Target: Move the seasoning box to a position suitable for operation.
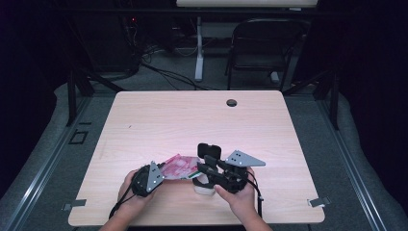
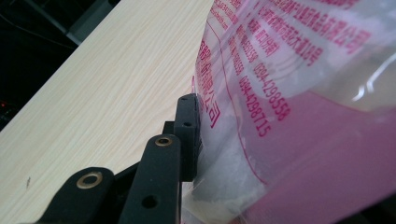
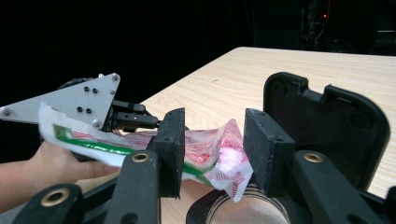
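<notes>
A: What marks the left claw point(image 1: 161, 174) in the high view?

B: A black body with a grey three-cornered plate carrying small dark screws, and a black cable trailing from it. The left hand point(image 1: 129, 188) is bare, with no sleeve visible.

A: And the right claw point(image 3: 212, 151)?

B: Two matte black jaws with blocky rectangular pads, each on a black link with brass-coloured pivot bushings. From above, its grey plate is larger and triangular. The right hand point(image 1: 243, 196) is bare, forearm uncovered.

A dark chair point(image 1: 262, 45) stands on grey floor point(image 1: 187, 82) behind the table point(image 1: 159, 115).
</notes>
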A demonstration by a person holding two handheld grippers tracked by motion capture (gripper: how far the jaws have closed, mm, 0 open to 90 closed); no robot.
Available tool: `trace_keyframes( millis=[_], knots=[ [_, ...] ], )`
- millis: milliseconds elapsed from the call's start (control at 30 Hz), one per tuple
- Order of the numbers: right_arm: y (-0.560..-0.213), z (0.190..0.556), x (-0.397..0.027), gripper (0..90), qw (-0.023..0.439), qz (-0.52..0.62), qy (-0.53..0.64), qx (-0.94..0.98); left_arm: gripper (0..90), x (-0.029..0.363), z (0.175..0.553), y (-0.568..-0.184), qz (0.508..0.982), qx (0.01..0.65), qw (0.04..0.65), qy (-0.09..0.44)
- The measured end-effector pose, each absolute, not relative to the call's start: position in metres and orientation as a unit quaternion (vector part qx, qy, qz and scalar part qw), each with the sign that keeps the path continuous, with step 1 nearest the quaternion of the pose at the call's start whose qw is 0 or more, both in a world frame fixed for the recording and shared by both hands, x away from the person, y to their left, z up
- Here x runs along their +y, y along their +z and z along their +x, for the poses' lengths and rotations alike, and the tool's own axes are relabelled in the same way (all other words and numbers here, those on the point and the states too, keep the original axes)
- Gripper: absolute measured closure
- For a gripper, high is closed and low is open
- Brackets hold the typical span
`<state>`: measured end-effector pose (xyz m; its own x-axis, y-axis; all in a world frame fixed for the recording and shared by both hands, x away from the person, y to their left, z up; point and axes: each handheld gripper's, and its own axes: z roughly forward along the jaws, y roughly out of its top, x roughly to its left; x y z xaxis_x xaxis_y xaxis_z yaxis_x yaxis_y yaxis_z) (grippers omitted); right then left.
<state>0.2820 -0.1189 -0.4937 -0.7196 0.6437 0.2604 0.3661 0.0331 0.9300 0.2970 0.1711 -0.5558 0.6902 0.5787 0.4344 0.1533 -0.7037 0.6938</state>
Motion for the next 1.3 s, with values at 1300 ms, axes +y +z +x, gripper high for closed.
trace_keyframes(
  millis=[1300],
  knots=[
    [-0.493, 0.283, -0.125, 55.7, 0.123, 0.365, 0.606, 0.696, 76.8, 0.190, 0.313, -0.560, 0.845, 0.281, 0.385, 0.243]
  ],
)
